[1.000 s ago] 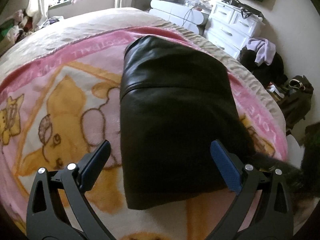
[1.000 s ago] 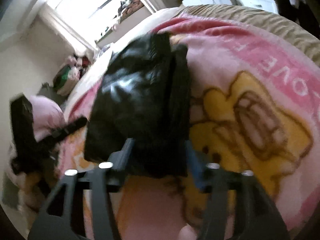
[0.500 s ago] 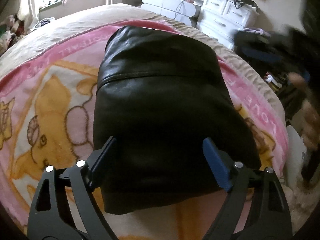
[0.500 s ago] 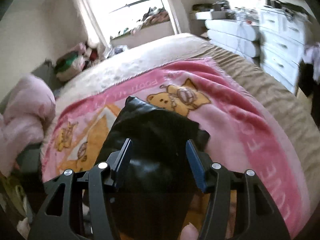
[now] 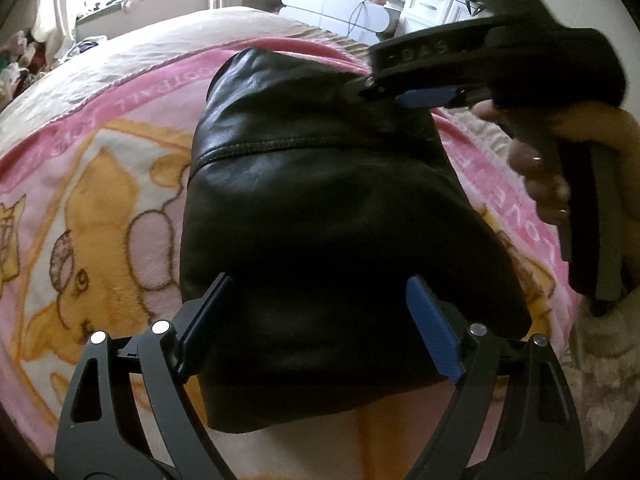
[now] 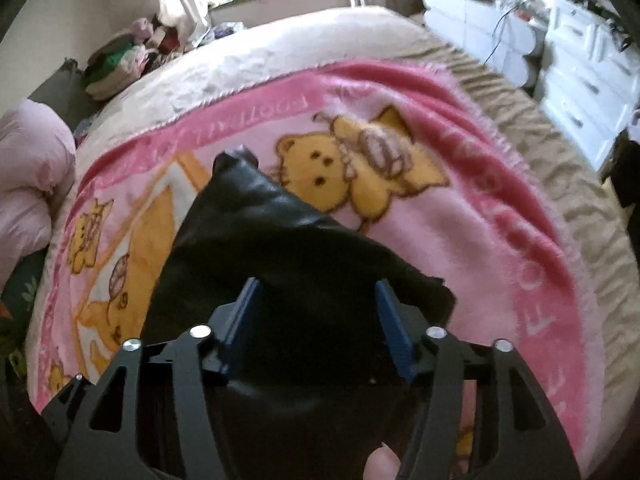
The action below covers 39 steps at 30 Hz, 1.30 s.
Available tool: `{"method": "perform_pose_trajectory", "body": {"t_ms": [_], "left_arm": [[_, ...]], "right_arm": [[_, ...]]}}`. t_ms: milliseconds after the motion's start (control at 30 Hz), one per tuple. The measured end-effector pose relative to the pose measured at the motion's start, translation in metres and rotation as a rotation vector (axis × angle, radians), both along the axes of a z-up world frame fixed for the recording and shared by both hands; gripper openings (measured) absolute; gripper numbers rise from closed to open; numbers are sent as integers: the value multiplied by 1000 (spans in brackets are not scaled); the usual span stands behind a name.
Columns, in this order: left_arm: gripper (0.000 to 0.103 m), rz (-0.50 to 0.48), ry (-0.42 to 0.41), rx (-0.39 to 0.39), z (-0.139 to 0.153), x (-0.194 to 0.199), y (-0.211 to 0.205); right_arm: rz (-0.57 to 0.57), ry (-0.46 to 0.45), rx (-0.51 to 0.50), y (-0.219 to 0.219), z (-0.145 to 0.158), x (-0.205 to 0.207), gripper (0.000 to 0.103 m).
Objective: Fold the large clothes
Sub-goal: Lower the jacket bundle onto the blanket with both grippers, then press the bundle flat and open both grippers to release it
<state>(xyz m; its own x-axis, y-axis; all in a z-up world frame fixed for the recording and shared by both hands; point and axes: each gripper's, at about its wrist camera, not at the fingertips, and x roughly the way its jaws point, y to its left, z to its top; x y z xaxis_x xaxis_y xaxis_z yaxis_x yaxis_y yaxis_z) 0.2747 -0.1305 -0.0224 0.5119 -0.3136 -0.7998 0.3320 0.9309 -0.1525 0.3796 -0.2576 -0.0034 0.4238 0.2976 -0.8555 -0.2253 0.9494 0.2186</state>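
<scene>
One black leather garment (image 5: 320,208) fills your left wrist view, folded into a compact bundle lying on one pink cartoon-bear blanket (image 5: 100,200) spread over the bed (image 5: 168,44). Your left hand-held gripper (image 5: 318,320) hangs low over the bundle's near end with its two blue-padded fingers (image 5: 434,328) spread wide apart, clamped on nothing. Your right hand-held gripper (image 5: 424,98) enters from the upper right, held in your hand (image 5: 560,168), its tip over the garment's far right edge; from this side you cannot tell how its fingers stand. One white dresser (image 5: 432,12) stands beyond the bed. In your right wrist view the same garment (image 6: 288,272) lies on the blanket (image 6: 480,220), and the right hand-held gripper (image 6: 316,324) shows its two fingers (image 6: 390,328) apart above the dark leather, gripping nothing. One pink pillow (image 6: 32,176) lies at the bed's left edge.
</scene>
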Motion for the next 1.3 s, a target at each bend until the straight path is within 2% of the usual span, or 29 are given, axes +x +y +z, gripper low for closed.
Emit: {"method": "perform_pose_trajectory", "body": {"t_ms": [167, 367, 633, 767, 867, 967, 1100, 1233, 1300], "left_arm": [[79, -12, 3, 0, -3, 2, 1], [79, -11, 22, -9, -7, 8, 2], [79, -15, 32, -14, -15, 11, 4], [80, -22, 41, -24, -8, 10, 5], [80, -32, 51, -55, 2, 7, 11], [82, -1, 24, -70, 13, 5, 23], [90, 40, -15, -109, 22, 7, 39], [90, 127, 37, -113, 3, 32, 55], [90, 136, 77, -149, -8, 42, 58]], "right_arm": [[7, 120, 1, 2, -32, 17, 61], [6, 186, -1, 7, -55, 28, 61], [21, 200, -23, 13, -68, 35, 62], [21, 146, -3, 11, -55, 28, 66], [0, 67, 104, -7, -28, 9, 73], [-14, 34, 174, -23, -10, -13, 91], [-49, 12, 225, -49, -2, -50, 95], [-81, 65, 325, -73, -21, -84, 95], [-79, 124, 375, -76, -36, -94, 95]]}}
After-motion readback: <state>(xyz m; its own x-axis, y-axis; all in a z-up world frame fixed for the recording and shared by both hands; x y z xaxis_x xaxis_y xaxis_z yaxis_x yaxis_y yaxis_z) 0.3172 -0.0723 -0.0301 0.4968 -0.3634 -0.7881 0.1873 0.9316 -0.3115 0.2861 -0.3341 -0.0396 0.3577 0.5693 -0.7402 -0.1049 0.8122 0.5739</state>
